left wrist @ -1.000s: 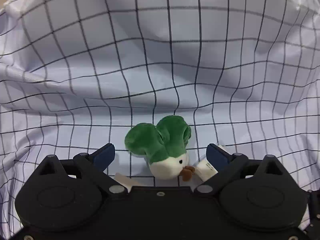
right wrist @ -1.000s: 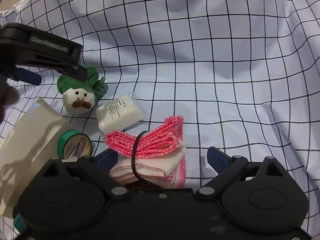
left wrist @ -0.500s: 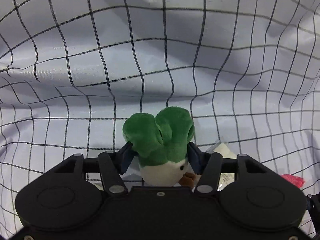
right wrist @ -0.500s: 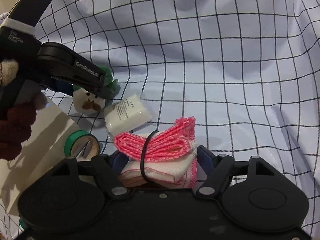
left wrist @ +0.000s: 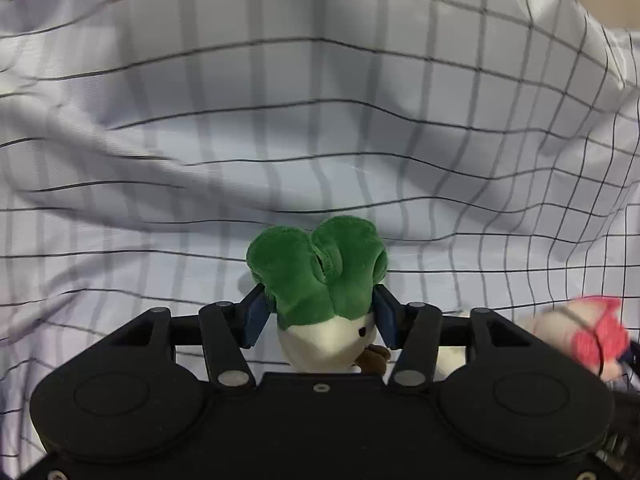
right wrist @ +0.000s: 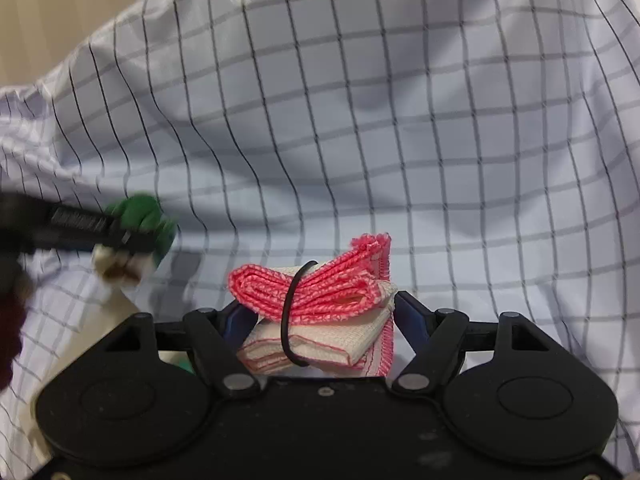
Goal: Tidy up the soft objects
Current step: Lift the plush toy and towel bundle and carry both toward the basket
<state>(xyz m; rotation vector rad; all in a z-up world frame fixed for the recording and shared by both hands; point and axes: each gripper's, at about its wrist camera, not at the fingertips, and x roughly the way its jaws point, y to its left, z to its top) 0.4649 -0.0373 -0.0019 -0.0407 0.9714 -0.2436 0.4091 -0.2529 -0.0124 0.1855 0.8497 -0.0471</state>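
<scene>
A green-and-white plush toy [left wrist: 316, 280] with a brown mouth sits between the blue pads of my left gripper [left wrist: 320, 310], which is shut on it and holds it above the cloth. A folded pink-and-white cloth bundle [right wrist: 320, 292] tied with a black band is pinched between the pads of my right gripper [right wrist: 324, 316], also off the surface. In the right wrist view the left gripper [right wrist: 80, 228] shows blurred at the left with the plush toy [right wrist: 140, 214] in it. The cloth bundle [left wrist: 592, 332] appears blurred at the right edge of the left wrist view.
A white tablecloth with a black grid [right wrist: 400, 140] covers the surface in rumpled folds. A cream card [right wrist: 120, 308] and a sliver of a green tape roll [right wrist: 185, 366] lie at lower left. A hand in a dark red sleeve [right wrist: 8, 328] is at the left edge.
Both grippers went from open to shut, the left on the plush toy and the right on the cloth bundle. Both then lifted their loads off the tablecloth.
</scene>
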